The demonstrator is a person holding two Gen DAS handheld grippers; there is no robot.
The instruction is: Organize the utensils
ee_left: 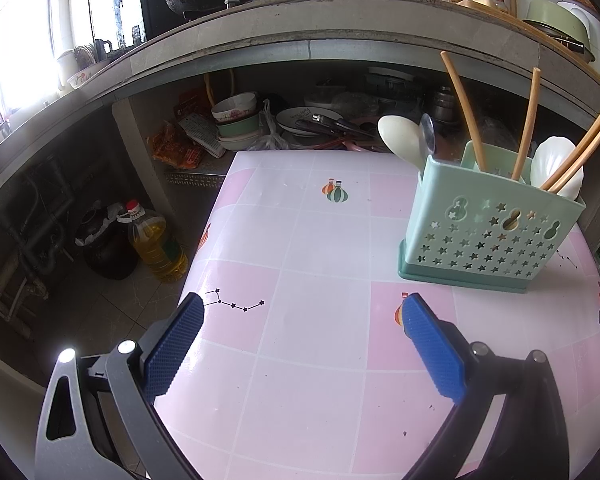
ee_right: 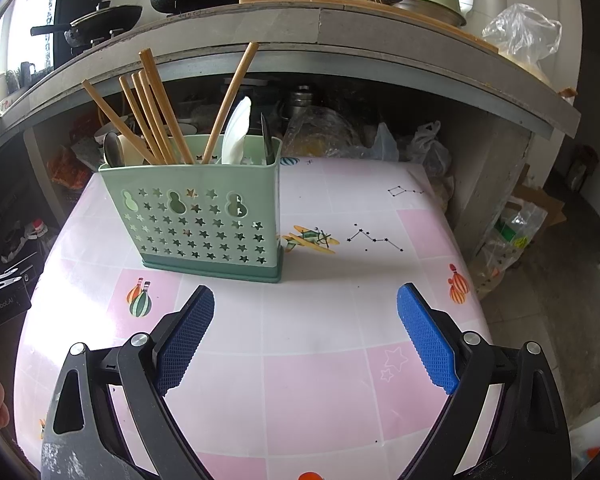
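Several chopsticks and spoons upright in green caddy.

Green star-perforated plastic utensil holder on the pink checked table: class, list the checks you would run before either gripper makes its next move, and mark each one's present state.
1. Green star-perforated plastic utensil holder stands upright on the pink checked tablecloth: ok.
2. Left gripper open, nothing between its blue pads: ok.
3. Right gripper open and empty: ok.
4. Wooden chopsticks, white plastic spoon and metal spoon already in the holder: ok.
5. Loose utensils left on the cloth: none in view, ok.
6. Which compartment holds each utensil: cannot tell.
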